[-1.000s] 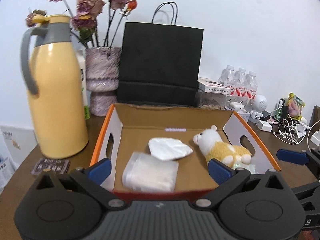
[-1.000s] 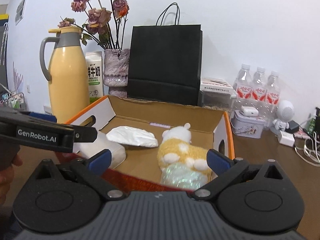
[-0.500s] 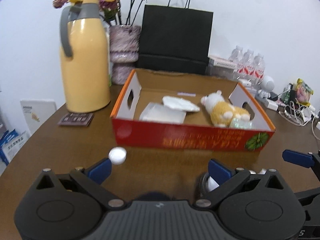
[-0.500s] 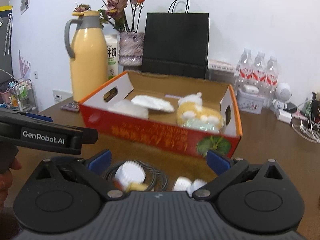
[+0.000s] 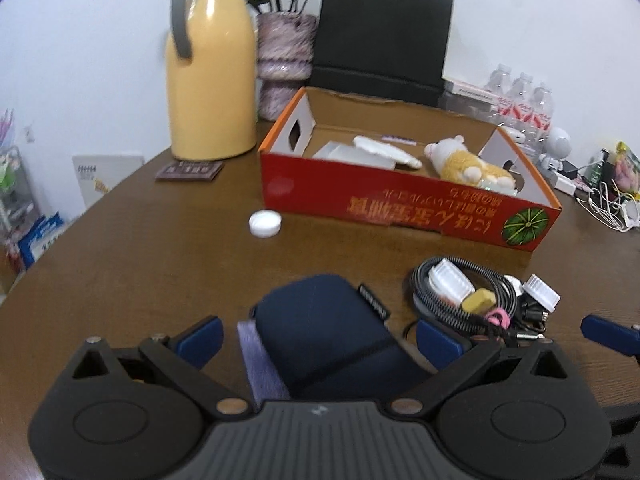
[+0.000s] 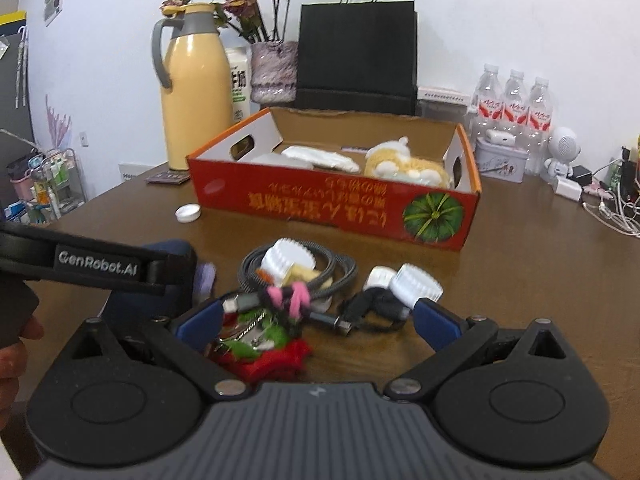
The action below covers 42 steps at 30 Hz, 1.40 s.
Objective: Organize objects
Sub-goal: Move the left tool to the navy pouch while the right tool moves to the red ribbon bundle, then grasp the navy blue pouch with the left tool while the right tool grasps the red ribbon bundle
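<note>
On the near edge of the brown table [image 5: 120, 248], both grippers hang low over loose items, well short of the red cardboard box [image 5: 400, 204] at 12 o'clock. The left gripper [image 5: 320, 330] has its jaws spread wide, straddling a navy pouch [image 5: 320, 328] with a lilac strap [image 5: 258, 356] at its 9 o'clock side; no contact visible. The right gripper [image 6: 316, 322] also has its jaws spread, with nothing pinched, over a tangle: a braided grey cable coil [image 6: 298, 270], white ribbed caps [image 6: 416, 286], a pink tie [image 6: 290, 294], black USB leads [image 6: 360, 310] and a red-and-green felt piece [image 6: 272, 356].

The box already holds a plush toy [image 5: 468, 164] and white packets [image 5: 384, 150]. A lone white lid [image 5: 265, 223] sits at 10 o'clock of the pouch, just in front of the box wall.

Risks, as judged:
- The tangle is interlinked; closing on one lead would likely drag the coil and caps along, then shed them mid-carry.
- Caps look round and light; a nudge could roll them off toward 3 o'clock.
- The pouch is soft and bulky; a shallow bite on the fabric may slip.
- The grippers work side by side; the left one crosses the right camera's view at 9 o'clock, so a collision is possible.
- The lone lid is easily forgotten.
</note>
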{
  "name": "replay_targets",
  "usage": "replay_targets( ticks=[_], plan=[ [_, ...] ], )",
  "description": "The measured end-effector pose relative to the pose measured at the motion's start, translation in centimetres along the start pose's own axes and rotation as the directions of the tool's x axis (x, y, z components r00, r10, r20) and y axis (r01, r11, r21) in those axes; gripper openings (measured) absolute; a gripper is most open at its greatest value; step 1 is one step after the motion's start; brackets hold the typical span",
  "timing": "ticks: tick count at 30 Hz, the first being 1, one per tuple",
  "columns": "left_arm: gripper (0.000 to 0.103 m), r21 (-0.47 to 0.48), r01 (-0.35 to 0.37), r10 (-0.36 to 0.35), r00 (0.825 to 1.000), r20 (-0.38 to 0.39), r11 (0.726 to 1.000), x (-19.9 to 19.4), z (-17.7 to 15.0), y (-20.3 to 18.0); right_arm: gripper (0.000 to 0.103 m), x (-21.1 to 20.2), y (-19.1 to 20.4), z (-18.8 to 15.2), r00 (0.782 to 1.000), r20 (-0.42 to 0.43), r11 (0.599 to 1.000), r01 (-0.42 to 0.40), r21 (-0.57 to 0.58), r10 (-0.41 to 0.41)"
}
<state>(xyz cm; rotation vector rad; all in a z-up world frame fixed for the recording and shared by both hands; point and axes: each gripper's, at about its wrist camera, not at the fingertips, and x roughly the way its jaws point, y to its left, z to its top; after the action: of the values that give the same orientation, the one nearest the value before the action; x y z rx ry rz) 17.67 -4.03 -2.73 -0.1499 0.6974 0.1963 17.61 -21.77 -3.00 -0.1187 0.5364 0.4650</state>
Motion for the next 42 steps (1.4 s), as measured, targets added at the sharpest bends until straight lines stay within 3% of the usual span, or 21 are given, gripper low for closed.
replay_targets(
  ticks=[4, 7, 14, 18, 22, 28, 31, 33, 34, 35, 37, 42],
  plan=[
    [0.103, -0.018, -0.028, 0.028, 1.0, -0.008, 0.999, -0.3, -0.8, -0.2, 0.103, -0.4, 0.6, -0.6, 0.999, 0.008, 0.999, -0.033, -0.016, 0.033],
    [0.102, -0.037, -0.034, 0.034, 0.999, -0.009, 0.999, -0.4, -1.1, -0.1, 0.096, -0.5, 1.0, -1.0, 0.998, 0.005, 0.998, -0.062, -0.024, 0.062],
    [0.098, -0.088, -0.013, 0.01, 0.999, -0.037, 0.996, -0.1, -1.5, -0.5, 0.064, -0.2, 0.8, -1.3, 0.993, 0.0, 0.992, -0.121, 0.024, 0.121],
    [0.089, -0.106, 0.021, -0.027, 0.998, -0.063, 0.994, 0.5, -1.8, -0.8, 0.048, -0.1, 0.7, -1.3, 0.991, 0.0, 0.99, -0.137, 0.033, 0.137],
    [0.079, -0.118, 0.044, -0.051, 0.997, -0.051, 0.992, 0.1, -1.9, -0.7, 0.045, -0.3, 0.8, -1.4, 0.991, 0.001, 0.99, -0.137, 0.033, 0.137],
    [0.073, -0.088, 0.063, -0.067, 0.997, -0.048, 0.994, -0.6, -2.1, -0.3, 0.043, -0.8, 0.7, -1.7, 0.992, 0.0, 0.991, -0.127, 0.038, 0.127],
    [0.072, -0.073, 0.065, -0.069, 0.997, -0.047, 0.995, -1.0, -2.3, 0.0, 0.05, -0.7, 0.6, -1.8, 0.993, -0.018, 0.992, -0.119, 0.052, 0.12],
    [0.071, -0.064, 0.068, -0.071, 0.996, -0.047, 0.996, -1.3, -2.4, 0.1, 0.065, -0.5, 0.6, -2.0, 0.994, -0.034, 0.993, -0.097, 0.062, 0.099],
    [0.069, -0.057, 0.07, -0.073, 0.996, -0.046, 0.996, -1.4, -2.4, 0.2, 0.065, -0.3, 0.5, -2.1, 0.994, -0.04, 0.993, -0.097, 0.069, 0.1],
    [0.068, -0.052, 0.072, -0.074, 0.996, -0.043, 0.996, -1.6, -2.5, 0.2, 0.062, -0.2, 0.5, -2.2, 0.993, -0.044, 0.992, -0.103, 0.077, 0.106],
    [0.065, -0.044, 0.083, -0.085, 0.996, -0.04, 0.996, -1.9, -2.5, 0.4, 0.045, -0.1, 0.4, -2.2, 0.992, -0.054, 0.99, -0.108, 0.09, 0.114],
    [0.063, -0.025, 0.094, -0.095, 0.995, -0.041, 0.995, -2.2, -2.7, 0.8, 0.035, -1.1, 0.5, -2.4, 0.994, -0.034, 0.991, -0.097, 0.092, 0.1]
  ],
)
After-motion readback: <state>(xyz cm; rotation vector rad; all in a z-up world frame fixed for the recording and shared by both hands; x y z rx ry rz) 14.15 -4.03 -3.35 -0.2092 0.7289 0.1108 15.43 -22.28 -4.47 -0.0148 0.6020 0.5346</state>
